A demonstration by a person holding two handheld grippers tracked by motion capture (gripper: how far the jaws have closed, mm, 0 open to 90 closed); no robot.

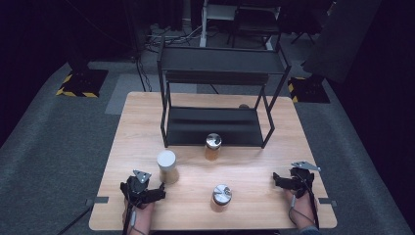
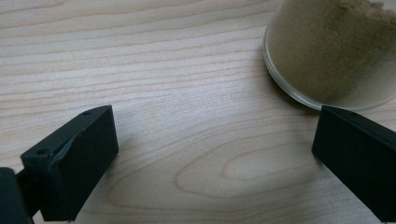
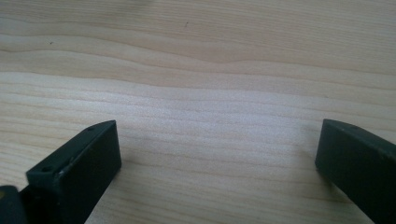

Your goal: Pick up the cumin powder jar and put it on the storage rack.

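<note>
From the high view we look down on a light wooden rectangular desk (image 1: 147, 127) that carries a black metal two-tier shelf rack (image 1: 220, 93) at its far middle. We count three jars. A glass jar with a flat white lid and pale brown filling (image 1: 167, 167) stands at the near left. A glass jar of amber contents with a shiny silver lid (image 1: 213, 146) stands just in front of the rack's lower shelf. A second silver-lidded glass jar (image 1: 221, 196) stands near the front edge, in the middle. A small brownish object peeks out behind the rack's right leg, too hidden for us to identify. We count two grippers. The left gripper (image 1: 157, 193) rests on the desk near the white-lidded jar, its jaws spread. The right gripper (image 1: 277, 179) lies near the desk's right front edge, well apart from every jar; its jaws look parted here, though they are small and dark. The person's hands are cut off by the bottom edge, and the room beyond is too dark to read.

In the left gripper view we see the left gripper (image 2: 215, 140) spread wide over bare wood grain, nothing between its jaws. The white-lidded jar's glass base and sandy filling (image 2: 327, 51) sit at the upper right, cut off by the frame, just beyond the right-hand jaw; we cannot tell whether they touch.

In the right gripper view we see the right gripper (image 3: 217, 144) spread wide as well, with desk surface (image 3: 196, 70) between and beyond its jaws.
</note>
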